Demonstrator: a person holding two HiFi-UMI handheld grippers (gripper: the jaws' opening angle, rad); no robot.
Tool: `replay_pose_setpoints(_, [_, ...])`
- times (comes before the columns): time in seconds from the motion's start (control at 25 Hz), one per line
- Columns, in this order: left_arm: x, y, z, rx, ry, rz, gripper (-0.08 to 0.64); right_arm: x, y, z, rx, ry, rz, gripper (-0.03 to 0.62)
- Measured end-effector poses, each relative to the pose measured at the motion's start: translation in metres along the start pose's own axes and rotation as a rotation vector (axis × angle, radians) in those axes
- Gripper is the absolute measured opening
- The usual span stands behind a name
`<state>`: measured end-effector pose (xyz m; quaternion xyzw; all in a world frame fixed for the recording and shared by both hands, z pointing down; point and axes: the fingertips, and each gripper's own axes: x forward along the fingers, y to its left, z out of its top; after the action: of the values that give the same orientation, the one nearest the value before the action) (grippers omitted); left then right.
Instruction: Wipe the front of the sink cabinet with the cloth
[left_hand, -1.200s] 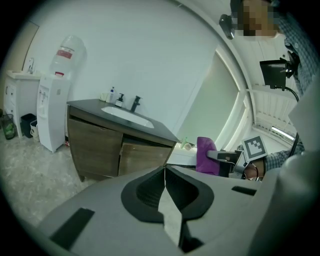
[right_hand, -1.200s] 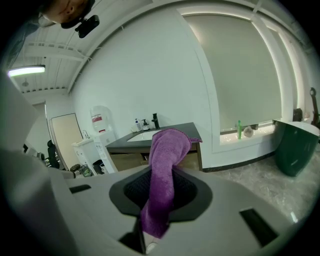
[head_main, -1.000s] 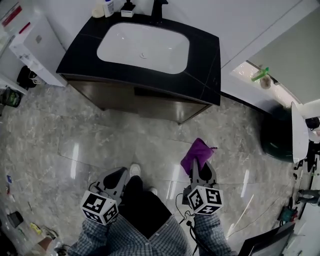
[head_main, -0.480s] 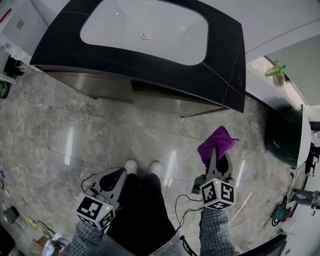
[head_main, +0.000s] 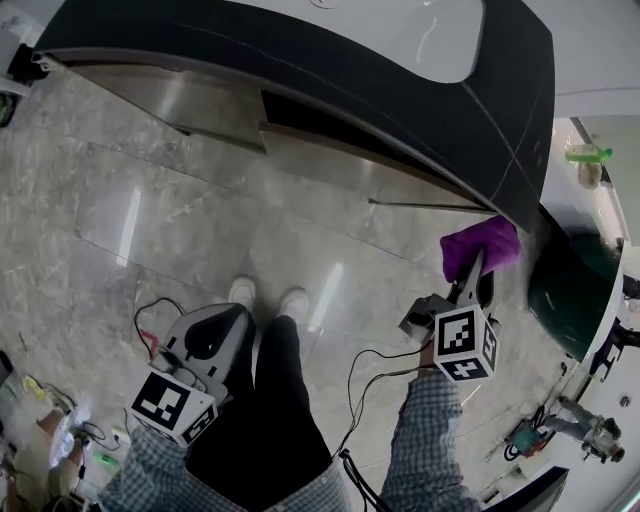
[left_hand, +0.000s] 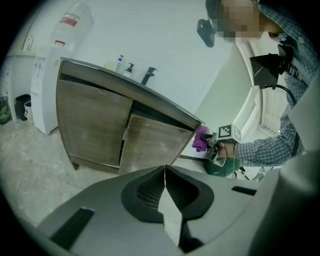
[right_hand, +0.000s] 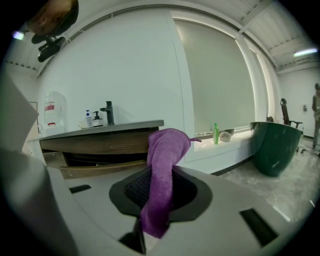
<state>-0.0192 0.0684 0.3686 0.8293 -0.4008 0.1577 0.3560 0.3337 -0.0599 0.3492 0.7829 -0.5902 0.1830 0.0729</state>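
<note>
Right hand-held gripper (head_main: 473, 270) clamps the purple cloth (head_main: 487, 243) near the sink cabinet (head_main: 330, 165) front corner. Left hand-held gripper (left_hand: 165, 176) closed, empty.

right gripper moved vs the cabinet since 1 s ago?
Yes. The right gripper, shut on the purple cloth, has closed in on the sink cabinet, now near its right front corner.

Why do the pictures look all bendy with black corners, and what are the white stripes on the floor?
Left gripper view: wide lens bows the sink cabinet and leaves black corners. Right gripper view: same round edge; the purple cloth looks sharp. Head view: the stripes are light glaring off the shiny floor.
</note>
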Motion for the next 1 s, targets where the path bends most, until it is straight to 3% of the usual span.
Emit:
replay_pose_setpoints(0.36, [0.008, 0.007, -0.009, -0.072, -0.018, 0.056, 0.016, 0.037, 0.017, 0.003, -0.083, -0.028, 0.019, 0.083])
replay_pose_setpoints(1.0, [-0.014, 0.033, -0.014, -0.14, -0.072, 0.133, 0.015, 0.042, 0.091, -0.011, -0.09, -0.009, 0.111, 0.083])
